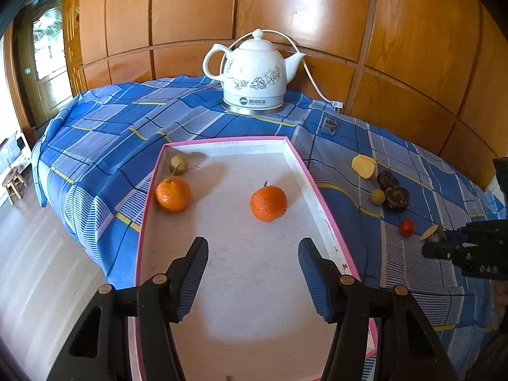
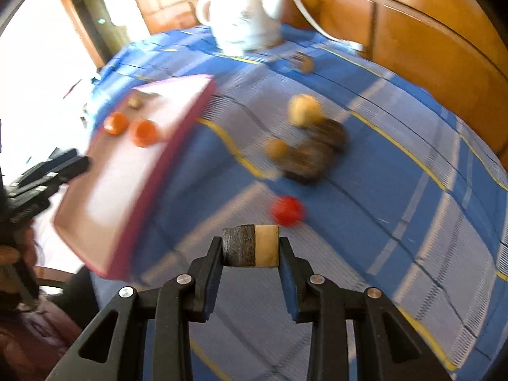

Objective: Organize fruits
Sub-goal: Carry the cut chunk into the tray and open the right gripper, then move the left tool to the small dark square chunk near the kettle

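A pink-rimmed white tray [image 1: 304, 171] lies on the blue checked cloth and holds two oranges [image 1: 268, 203] [image 1: 173, 193] and a small yellowish fruit [image 1: 178, 164]. My left gripper [image 1: 254, 254] is open and empty over the tray's near part. My right gripper [image 2: 250, 247] is shut on a cut piece with dark skin and pale flesh [image 2: 250, 246], held above the cloth; it also shows in the left wrist view [image 1: 433, 233]. On the cloth right of the tray lie a red tomato [image 2: 287, 211], two dark fruits [image 1: 396, 197], a small round yellow fruit [image 1: 377, 196] and a pale potato-like piece [image 1: 364, 165].
A white electric kettle [image 1: 254, 76] with its cord stands at the back against the wooden panel wall. A small dark object [image 1: 330, 125] lies on the cloth behind the tray. The table's left edge drops to the floor, where a stool [image 1: 12, 181] stands.
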`<act>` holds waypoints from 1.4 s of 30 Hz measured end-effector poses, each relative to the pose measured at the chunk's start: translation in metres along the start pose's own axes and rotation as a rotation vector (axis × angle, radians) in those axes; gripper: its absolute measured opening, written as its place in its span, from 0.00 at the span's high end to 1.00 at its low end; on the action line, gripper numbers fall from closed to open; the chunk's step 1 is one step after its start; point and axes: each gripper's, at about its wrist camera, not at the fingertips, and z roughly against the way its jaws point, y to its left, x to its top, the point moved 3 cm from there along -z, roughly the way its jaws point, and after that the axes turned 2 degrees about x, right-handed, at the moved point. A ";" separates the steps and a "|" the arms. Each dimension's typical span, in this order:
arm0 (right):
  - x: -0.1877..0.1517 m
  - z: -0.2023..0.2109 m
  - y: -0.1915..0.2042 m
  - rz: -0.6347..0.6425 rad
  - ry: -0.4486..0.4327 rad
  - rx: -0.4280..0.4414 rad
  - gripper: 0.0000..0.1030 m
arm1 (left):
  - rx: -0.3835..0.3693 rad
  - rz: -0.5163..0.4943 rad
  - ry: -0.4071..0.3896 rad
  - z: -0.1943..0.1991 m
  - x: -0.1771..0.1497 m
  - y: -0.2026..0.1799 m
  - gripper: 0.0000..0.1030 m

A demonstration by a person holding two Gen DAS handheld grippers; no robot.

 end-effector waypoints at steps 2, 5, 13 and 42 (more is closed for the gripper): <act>0.009 -0.001 0.022 0.019 -0.022 0.050 0.67 | 0.005 0.019 -0.002 0.001 0.001 0.007 0.42; 0.025 -0.006 0.053 0.046 -0.046 0.105 0.67 | 0.025 0.054 -0.013 0.003 0.004 0.021 0.42; 0.057 -0.037 0.115 0.100 -0.047 0.185 0.67 | 0.071 0.121 -0.022 0.004 0.002 0.056 0.42; 0.036 -0.010 0.039 0.009 -0.059 -0.006 0.61 | 0.012 0.050 0.019 -0.002 -0.009 0.031 0.42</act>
